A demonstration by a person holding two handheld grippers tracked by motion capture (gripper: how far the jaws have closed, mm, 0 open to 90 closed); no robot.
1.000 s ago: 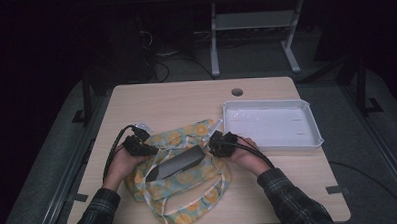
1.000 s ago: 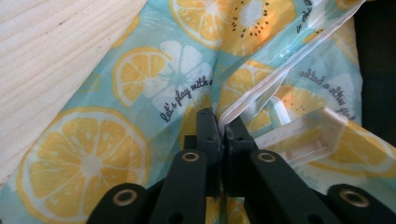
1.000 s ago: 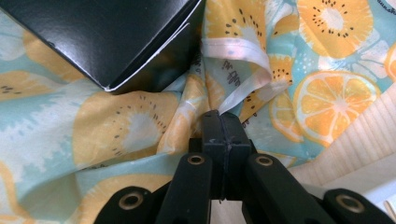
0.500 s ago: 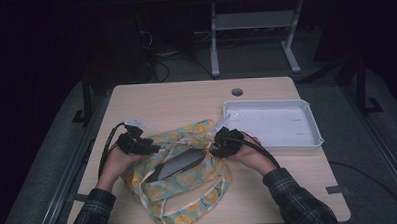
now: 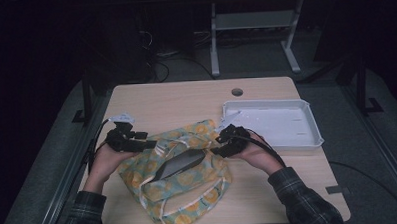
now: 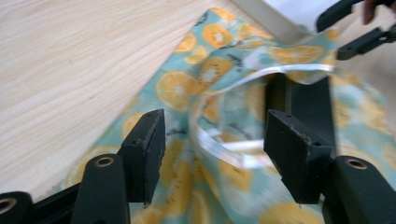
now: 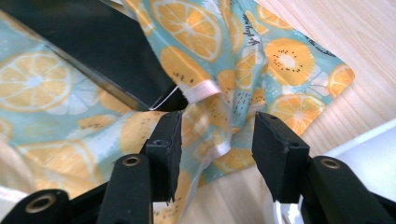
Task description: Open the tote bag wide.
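The left gripper (image 5: 146,143) hangs over the left rim of a fruit-print cloth bag (image 5: 189,192), its jaws apart and just opened, gripping nothing; the bag's pale handle (image 6: 219,144) lies loose beneath them. The right gripper (image 5: 221,145) has likewise just spread its jaws above the bag's right rim, empty. The bag lies mid-table, mouth open, a dark flat item (image 5: 180,163) already inside. Judging by this, loading looks done; a white tray (image 5: 306,113) sits near, to the right.

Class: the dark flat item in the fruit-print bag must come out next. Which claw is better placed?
Right, probably: the right claw stands open nearer the dark flat item at the bag's mouth; the left claw faces the bag's strap.
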